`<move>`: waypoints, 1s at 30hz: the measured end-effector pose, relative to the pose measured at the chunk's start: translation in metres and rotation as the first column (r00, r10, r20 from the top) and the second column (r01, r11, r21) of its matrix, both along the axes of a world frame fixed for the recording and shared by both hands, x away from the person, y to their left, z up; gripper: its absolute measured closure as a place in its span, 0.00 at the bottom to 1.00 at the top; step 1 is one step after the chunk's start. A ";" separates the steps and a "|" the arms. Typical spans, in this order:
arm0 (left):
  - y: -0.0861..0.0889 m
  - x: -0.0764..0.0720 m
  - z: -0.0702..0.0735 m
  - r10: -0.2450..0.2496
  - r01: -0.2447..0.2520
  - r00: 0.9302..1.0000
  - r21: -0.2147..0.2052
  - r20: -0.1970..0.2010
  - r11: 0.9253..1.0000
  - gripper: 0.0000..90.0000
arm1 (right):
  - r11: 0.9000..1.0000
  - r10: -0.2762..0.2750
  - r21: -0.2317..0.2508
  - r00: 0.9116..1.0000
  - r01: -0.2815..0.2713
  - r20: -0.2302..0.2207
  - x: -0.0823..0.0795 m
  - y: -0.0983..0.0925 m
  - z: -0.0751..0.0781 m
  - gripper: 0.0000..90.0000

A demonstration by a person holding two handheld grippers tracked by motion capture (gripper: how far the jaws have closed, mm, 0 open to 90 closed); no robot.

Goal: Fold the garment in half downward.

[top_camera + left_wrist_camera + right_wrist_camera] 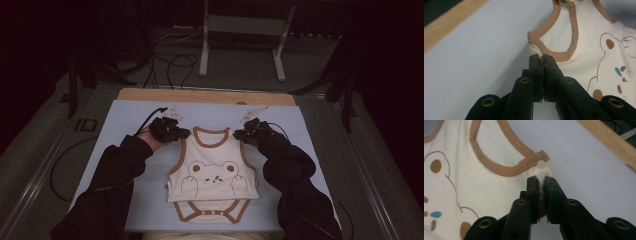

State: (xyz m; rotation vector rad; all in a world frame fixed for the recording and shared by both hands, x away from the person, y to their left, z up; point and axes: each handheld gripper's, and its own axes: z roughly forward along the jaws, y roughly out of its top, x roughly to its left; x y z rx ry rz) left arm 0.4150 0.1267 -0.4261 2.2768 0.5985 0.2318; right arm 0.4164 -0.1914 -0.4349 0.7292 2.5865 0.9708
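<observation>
Garment: a cream sleeveless baby bodysuit [212, 170] with brown binding lies face up on the pale blue mat [125, 130], near the middle of the mat, neck end away from the person and crotch end at the near edge.
Print: a brown outline of a bear or frog face with two raised paws sits on the chest; small blue and brown marks sit between the paws.
Writing: no brand name, label or lettering can be read on the bodysuit, the mat or the grippers.
Snap: a round pale snap [540, 164] sits on the shoulder tab just above the right gripper's tips.
Crotch flap: small pale snaps dot the brown-edged flap at the near end, as the high view shows.
Left gripper [541, 57]: its jaws are pressed together, pinching the cream fabric at the shoulder strap just below the brown binding.
Right gripper [541, 180]: its jaws pinch the cream fabric of the other shoulder, just below the snap, with a thin fold between them.
Hands: in the high view each gripper sits at one top corner of the bodysuit, dark sleeves [115, 185] reaching in from the bottom.
Table: a wooden edge [200, 96] runs along the far side of the mat.
Background: a white metal stand [240, 35] and black cables [170, 62] lie on the grey floor beyond.
</observation>
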 end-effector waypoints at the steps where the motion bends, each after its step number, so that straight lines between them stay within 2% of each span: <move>1: 0.000 0.000 0.002 0.001 -0.001 1.000 -0.005 0.003 1.000 0.97 | 1.000 -0.001 -0.002 1.000 0.001 0.007 0.001 0.000 0.003 0.92; 10: -0.001 0.002 0.023 0.006 -0.006 0.999 -0.009 0.045 1.000 0.97 | 1.000 -0.004 0.004 0.998 0.004 0.055 0.006 0.003 0.029 0.92; 11: -0.001 0.004 0.030 0.007 -0.006 0.998 -0.015 0.055 1.000 0.97 | 1.000 -0.003 0.000 0.998 0.003 0.070 0.007 0.004 0.035 0.92; 14: -0.001 0.005 0.036 0.007 -0.006 0.998 -0.016 0.066 1.000 0.97 | 1.000 -0.004 -0.001 0.997 0.004 0.083 0.009 0.005 0.041 0.92; 17: -0.001 0.006 0.047 0.003 -0.001 0.997 -0.020 0.083 1.000 0.97 | 1.000 -0.007 0.006 0.994 0.006 0.105 0.012 0.007 0.053 0.92; 22: 0.000 0.007 0.056 0.015 -0.013 0.995 -0.016 0.099 1.000 0.97 | 1.000 -0.008 0.015 0.992 0.006 0.129 0.015 0.008 0.067 0.92; 23: 0.000 0.007 0.059 0.024 -0.021 0.994 -0.034 0.102 0.999 0.97 | 1.000 -0.012 0.018 0.991 0.010 0.137 0.016 0.008 0.070 0.92; 24: 0.000 0.007 0.059 0.024 -0.021 0.994 -0.034 0.102 0.999 0.97 | 1.000 -0.012 0.018 0.991 0.010 0.137 0.016 0.008 0.070 0.92; 25: 0.000 0.006 0.063 0.022 -0.019 0.993 -0.024 0.119 1.000 0.97 | 1.000 -0.010 0.017 0.990 0.008 0.141 0.016 0.009 0.072 0.92; 30: 0.003 0.006 0.072 0.031 -0.027 0.991 -0.035 0.133 0.999 0.97 | 1.000 -0.006 0.017 0.986 0.003 0.168 0.017 0.012 0.087 0.92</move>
